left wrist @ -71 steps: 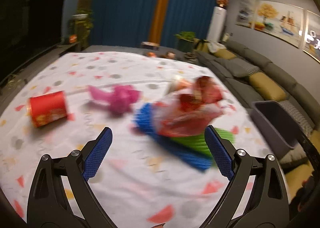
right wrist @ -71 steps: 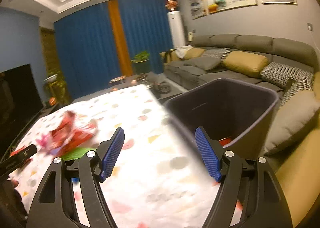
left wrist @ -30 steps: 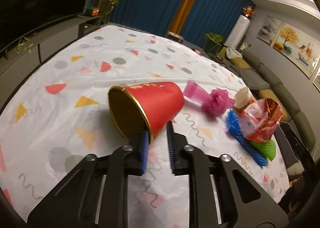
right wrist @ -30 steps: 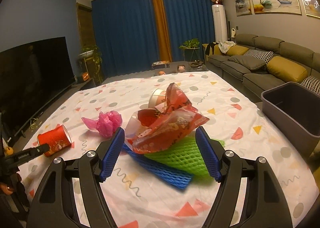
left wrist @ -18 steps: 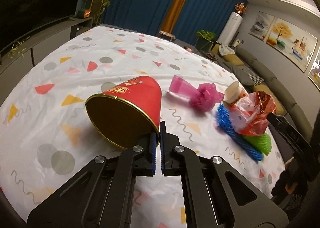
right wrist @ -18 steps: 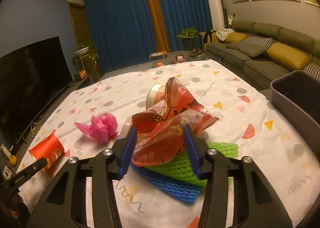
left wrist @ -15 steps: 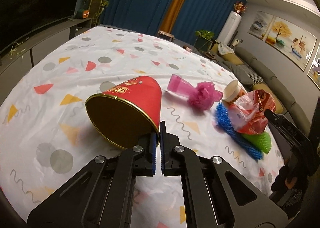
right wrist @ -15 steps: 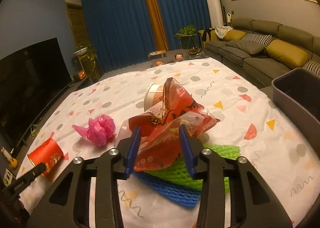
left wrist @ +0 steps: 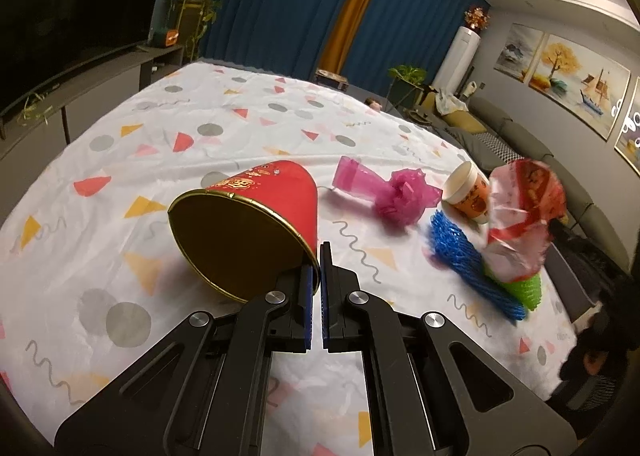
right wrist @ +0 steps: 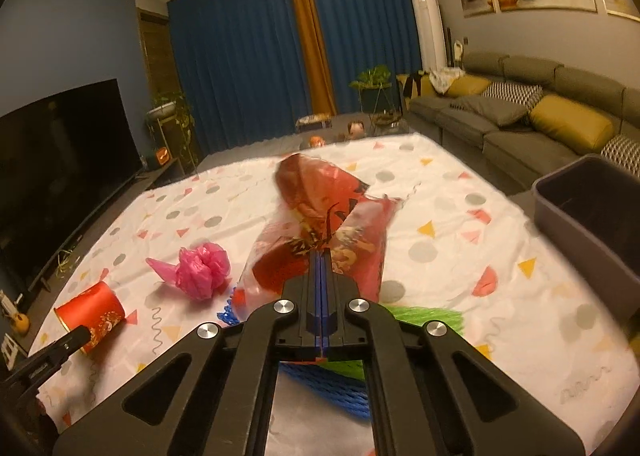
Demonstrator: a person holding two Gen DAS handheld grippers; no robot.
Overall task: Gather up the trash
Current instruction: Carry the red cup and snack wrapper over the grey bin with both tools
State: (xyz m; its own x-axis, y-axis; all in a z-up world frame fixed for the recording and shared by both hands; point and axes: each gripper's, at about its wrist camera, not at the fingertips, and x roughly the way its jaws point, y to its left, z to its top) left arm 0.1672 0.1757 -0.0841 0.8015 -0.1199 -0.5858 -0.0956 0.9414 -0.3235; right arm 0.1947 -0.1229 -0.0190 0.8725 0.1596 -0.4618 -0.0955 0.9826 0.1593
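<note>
The left gripper (left wrist: 316, 256) holds the red cup (left wrist: 256, 223) by its rim; the right gripper (right wrist: 321, 256) has just closed its fingers on the wrapper (right wrist: 320, 215).

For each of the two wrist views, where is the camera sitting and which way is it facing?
Left wrist: rides behind the left claw, looking along it across the patterned table toward the curtains; claw shut on the red cup rim.
Right wrist: rides behind the right claw, facing the curtains, with the grey bin on the right; claw has just closed on the red snack bag.
Shared: cup, bag, pink bag, blue and green foam nets.
</note>
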